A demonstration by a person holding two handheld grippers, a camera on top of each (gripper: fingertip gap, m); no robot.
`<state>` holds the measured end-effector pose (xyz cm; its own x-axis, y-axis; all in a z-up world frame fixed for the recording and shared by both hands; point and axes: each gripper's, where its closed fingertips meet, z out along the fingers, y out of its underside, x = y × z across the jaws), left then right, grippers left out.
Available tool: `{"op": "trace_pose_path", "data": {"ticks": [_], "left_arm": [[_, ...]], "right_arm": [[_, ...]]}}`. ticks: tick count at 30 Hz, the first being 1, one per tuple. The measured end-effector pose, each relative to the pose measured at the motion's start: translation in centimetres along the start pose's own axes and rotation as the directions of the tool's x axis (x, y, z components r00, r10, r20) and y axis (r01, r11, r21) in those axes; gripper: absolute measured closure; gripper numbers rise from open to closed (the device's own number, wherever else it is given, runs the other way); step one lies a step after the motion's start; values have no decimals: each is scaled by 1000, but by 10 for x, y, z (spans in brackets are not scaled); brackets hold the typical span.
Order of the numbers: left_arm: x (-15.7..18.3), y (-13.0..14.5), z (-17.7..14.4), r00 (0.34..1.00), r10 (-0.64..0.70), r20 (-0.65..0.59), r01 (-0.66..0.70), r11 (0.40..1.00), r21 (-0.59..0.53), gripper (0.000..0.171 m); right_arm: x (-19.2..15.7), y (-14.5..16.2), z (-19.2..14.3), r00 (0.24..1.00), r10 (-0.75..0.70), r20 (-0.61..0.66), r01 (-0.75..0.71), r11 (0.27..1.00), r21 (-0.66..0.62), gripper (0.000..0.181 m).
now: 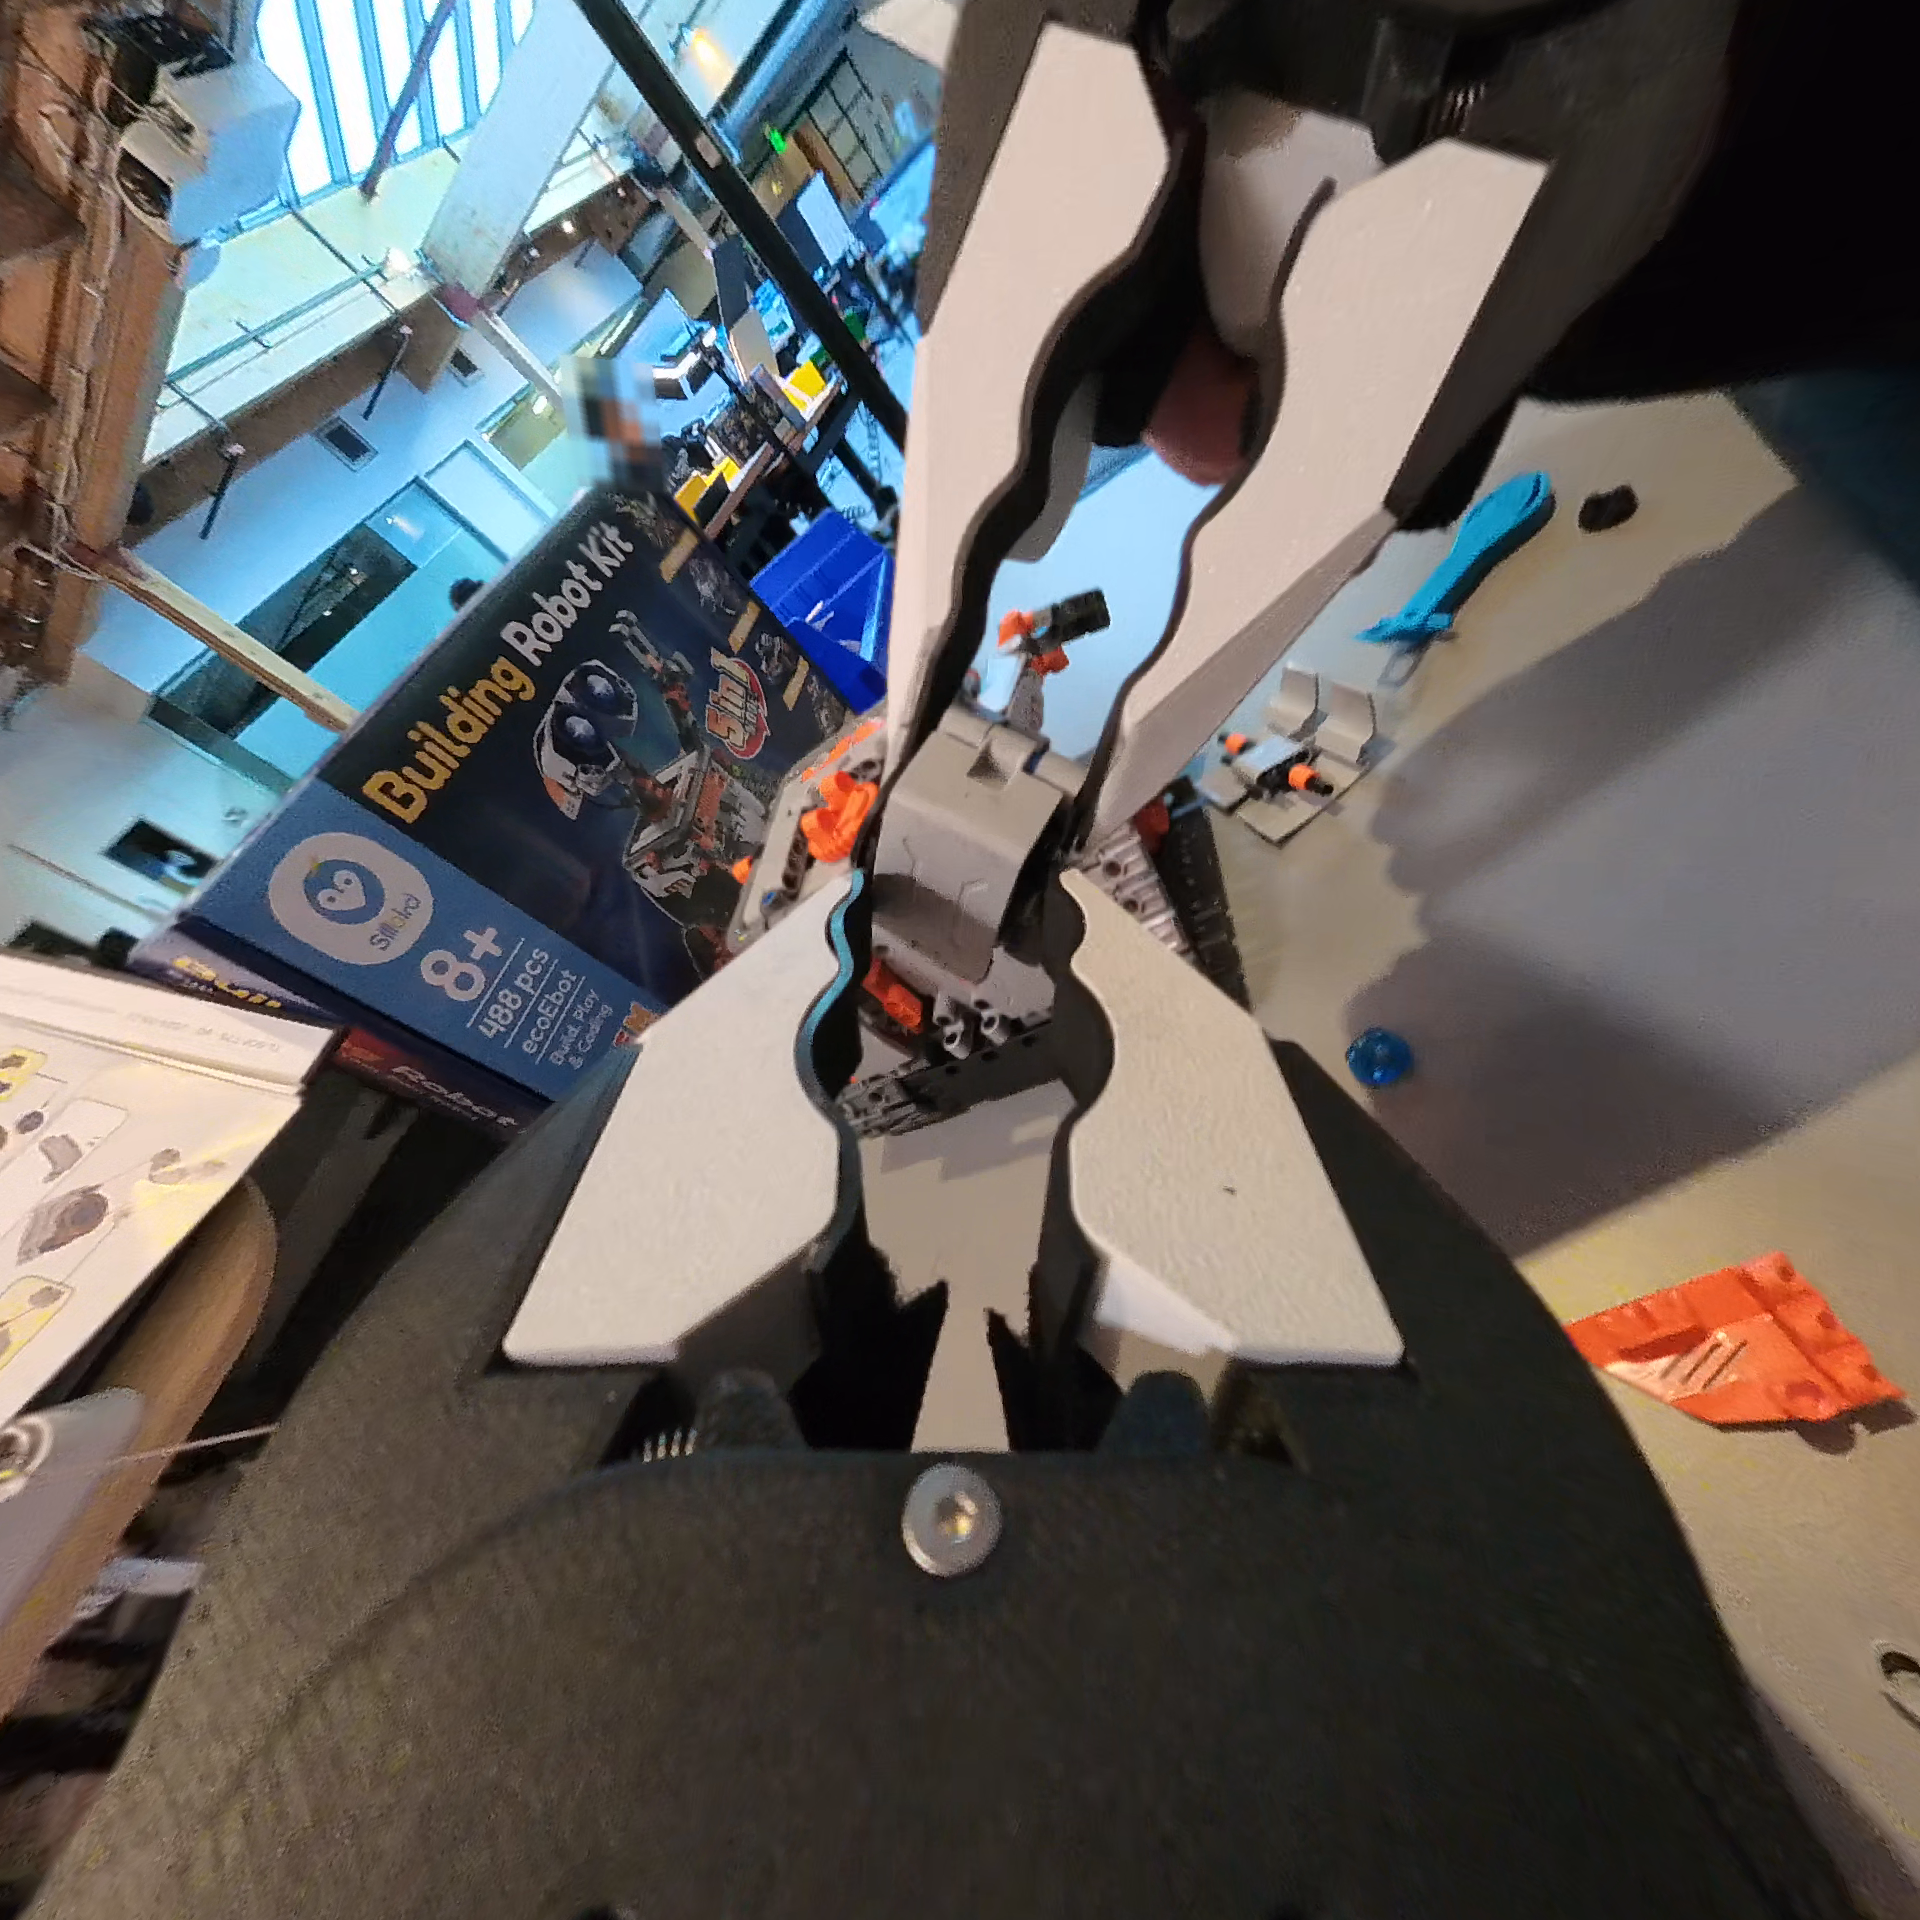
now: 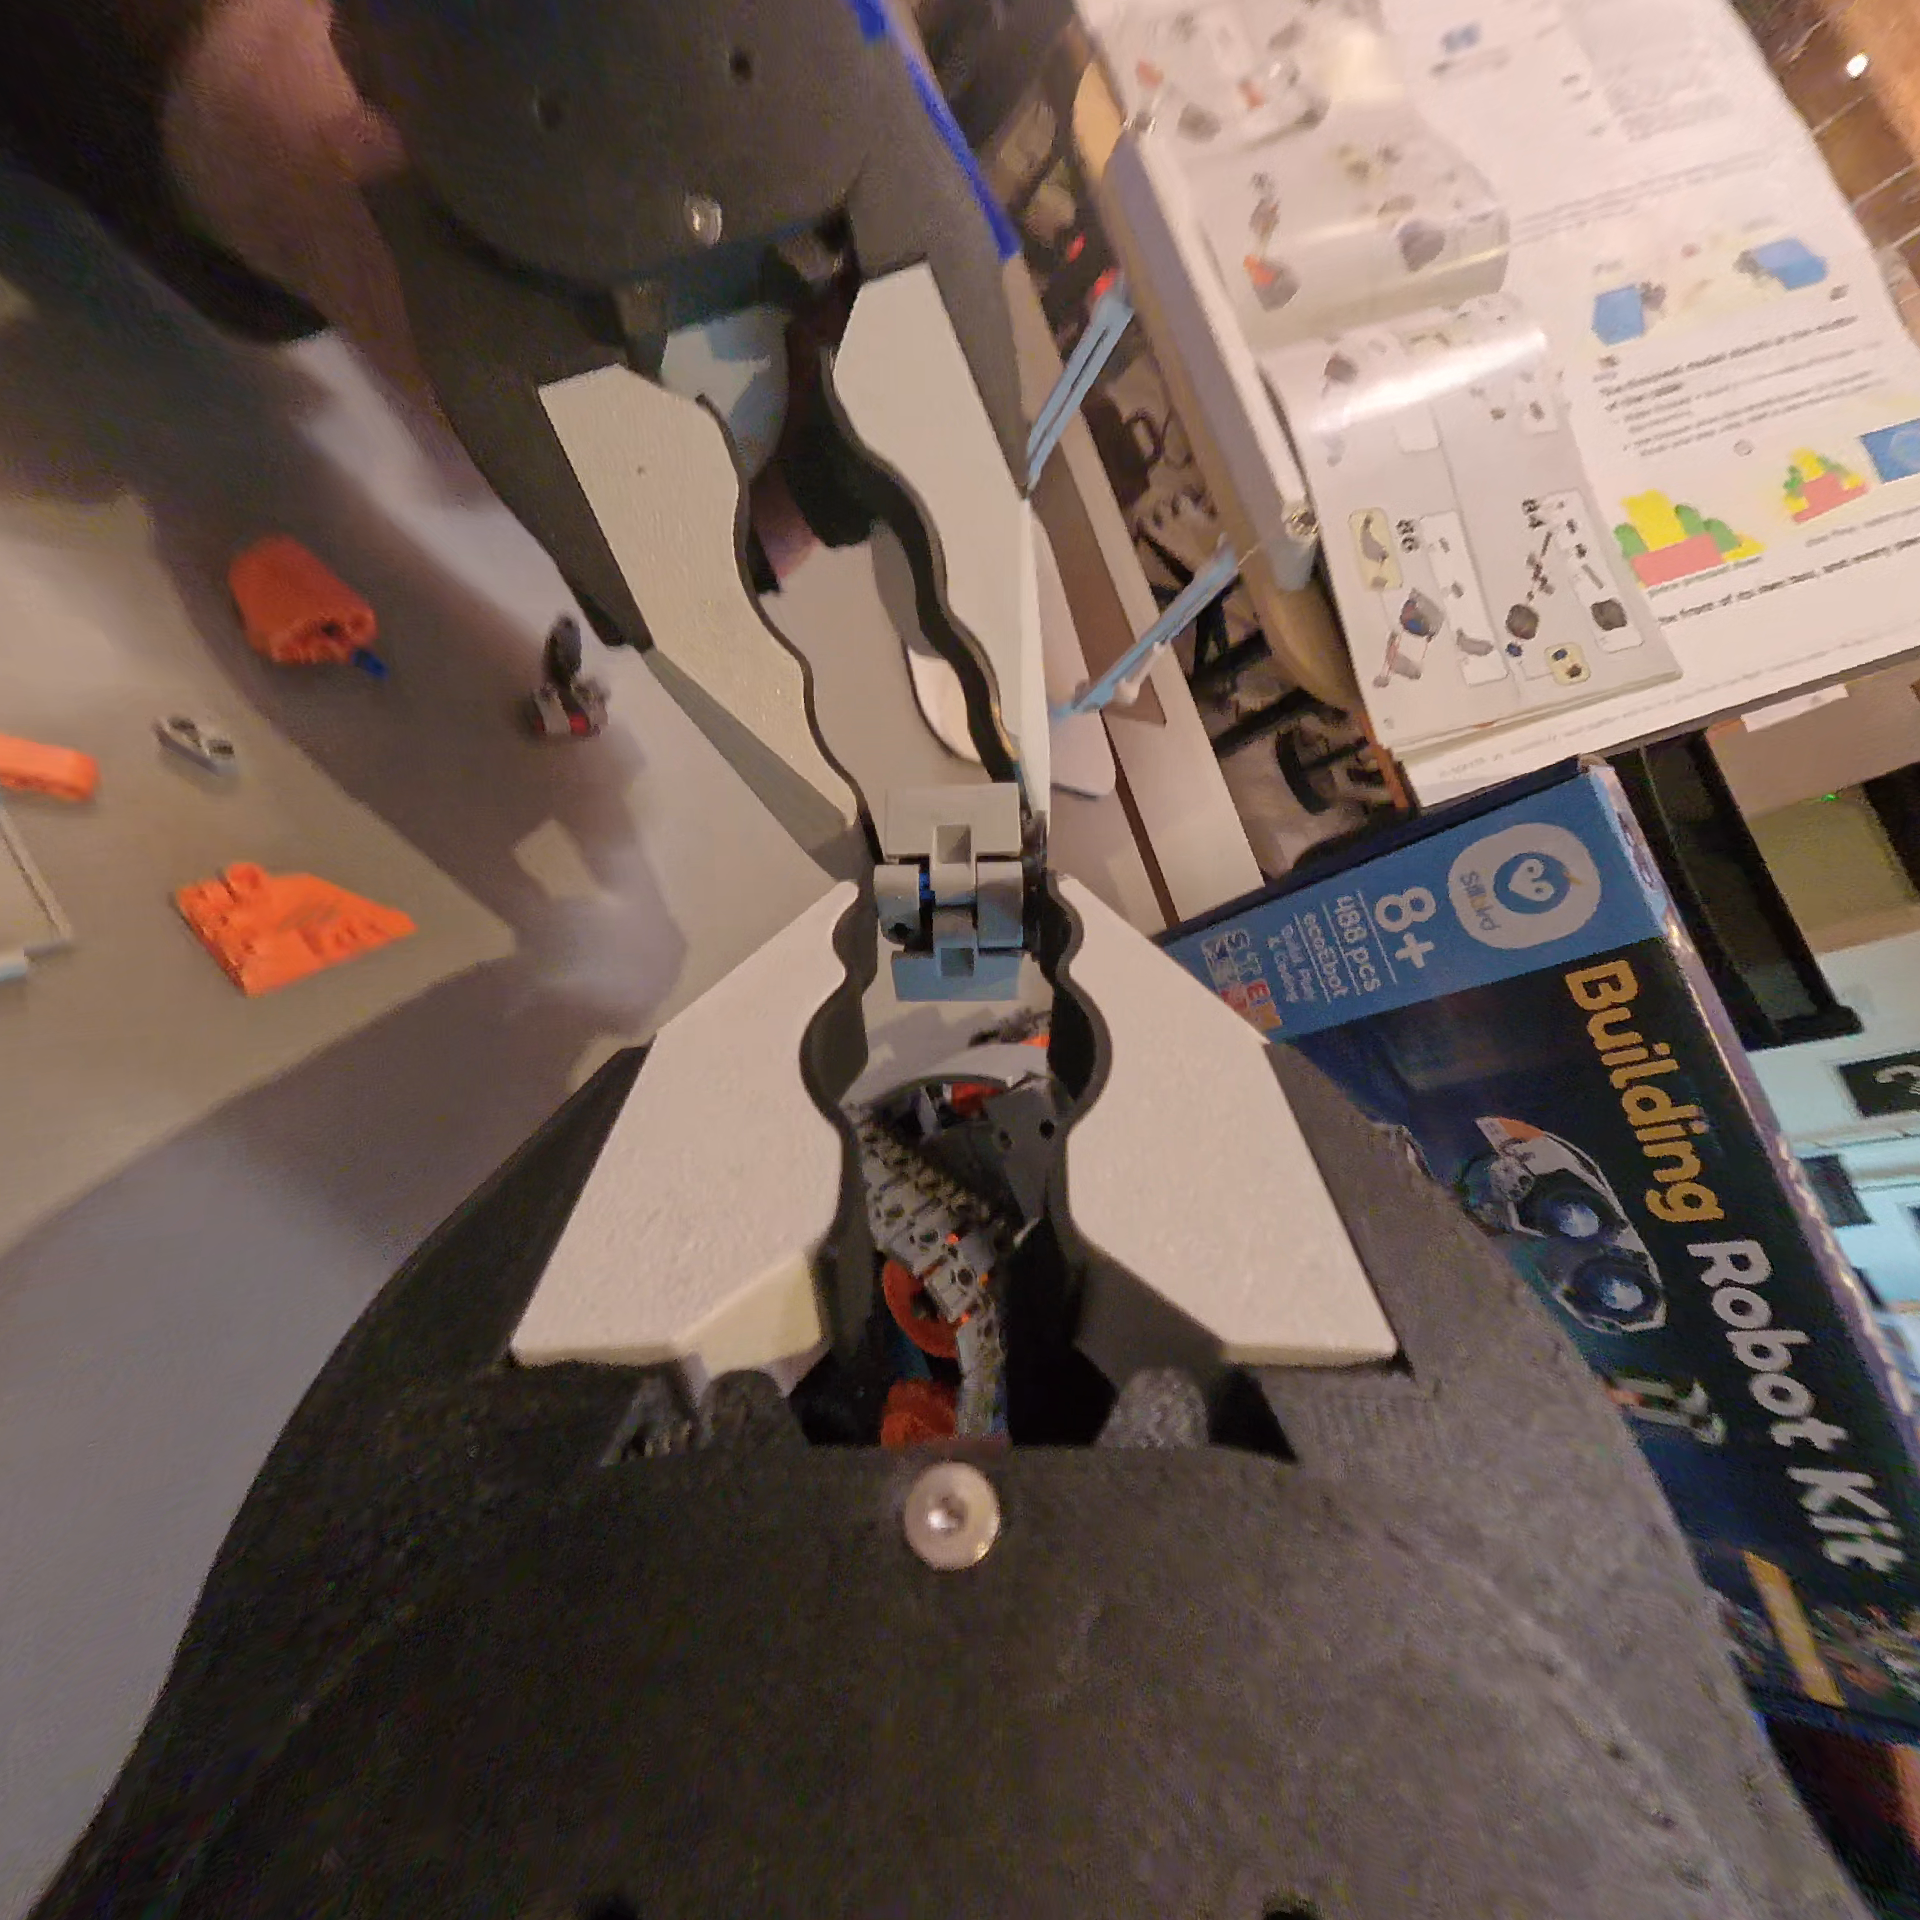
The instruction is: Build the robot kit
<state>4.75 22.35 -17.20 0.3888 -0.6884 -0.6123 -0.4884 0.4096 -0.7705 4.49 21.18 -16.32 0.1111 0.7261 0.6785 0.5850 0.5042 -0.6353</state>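
The left gripper (image 1: 961,914) reaches forward and slightly down over a pale grey table (image 1: 1621,935), its two white fingers clenched on the grey curved shell of a brick-built robot model (image 1: 966,883). Facing it from the far side, the right gripper (image 1: 982,800) comes in tip to tip, its fingers pinching the same grey top from above. A fingertip of the person (image 1: 1195,416) shows between that gripper's finger roots.

In the right wrist view the right gripper (image 2: 951,914) is clamped on a small grey hinged block (image 2: 951,883) on top of the model, with the left gripper (image 2: 935,800) meeting it from the opposite side. The model's tracks, grey beams and orange gears (image 2: 925,1309) lie beneath and between the right gripper's fingers, mostly hidden by them.

Left of the left gripper stands a blue kit box (image 1: 540,790), with an open instruction booklet (image 1: 114,1143) nearer, cut off by the frame edge. To its right lie a red-orange panel (image 1: 1745,1340), a small blue round piece (image 1: 1379,1058), a blue tool (image 1: 1475,561) and a small grey sub-assembly (image 1: 1288,758).

The lower body of the model is hard to make out behind the fingers, and the right wrist view is blurred at its left edge
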Motion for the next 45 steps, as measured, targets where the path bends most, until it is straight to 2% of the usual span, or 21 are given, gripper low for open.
{"op": "trace_pose_path", "data": {"ticks": [3, 7, 9, 11, 15, 19, 21, 23, 30, 33, 37, 40, 45], "left_arm": [[-7, -5, -5, 998, -58, 8, 57, 997, 46, 142], [-11, -12, -9, 994, -108, -1, 107, 990, 94, 142], [-9, -16, -10, 995, -97, -11, 97, 989, 109, 142], [-5, -18, -10, 998, -66, -11, 67, 992, 111, 142], [-5, -21, -11, 1000, -30, 2, 30, 993, 112, 141], [-15, -22, -12, 998, -29, 62, 23, 995, 95, 116], [-9, -23, -12, 1000, -9, 14, 7, 997, 81, 121], [0, -28, -13, 998, 62, -20, -60, 995, 77, 138], [4, -28, -12, 998, 55, -33, -53, 997, 57, 139], [6, -30, -13, 998, -20, -68, 25, 997, 76, 139], [4, -43, -19, 977, -157, -146, 179, 972, 153, 139], [7, -49, -20, 924, -288, -253, 337, 924, 182, 139], [5, -54, -23, 845, -407, -347, 492, 846, 207, 138]], "right_arm": [[7, -12, -9, 996, 93, 11, -94, 991, 100, 150], [14, -14, -14, 987, 159, 25, -161, 977, 142, 143], [12, -12, -11, 986, 162, 36, -165, 977, 132, 140], [7, -12, -8, 988, 148, 51, -153, 980, 127, 149], [6, -13, -10, 994, 106, 38, -111, 985, 131, 151], [4, -15, -11, 998, 55, 22, -57, 990, 128, 152], [2, -17, -13, 999, 40, 31, -44, 989, 145, 152], [1, -21, -16, 999, 19, 30, -24, 986, 165, 153], [-1, -23, -19, 999, -12, 31, 7, 983, 183, 153], [-1, -26, -21, 999, 15, 48, -24, 978, 209, 154], [5, -36, -28, 984, 134, 115, -163, 939, 302, 152], [10, -37, -32, 964, 212, 161, -255, 909, 330, 141], [8, -39, -36, 930, 266, 254, -344, 871, 349, 150]]}}
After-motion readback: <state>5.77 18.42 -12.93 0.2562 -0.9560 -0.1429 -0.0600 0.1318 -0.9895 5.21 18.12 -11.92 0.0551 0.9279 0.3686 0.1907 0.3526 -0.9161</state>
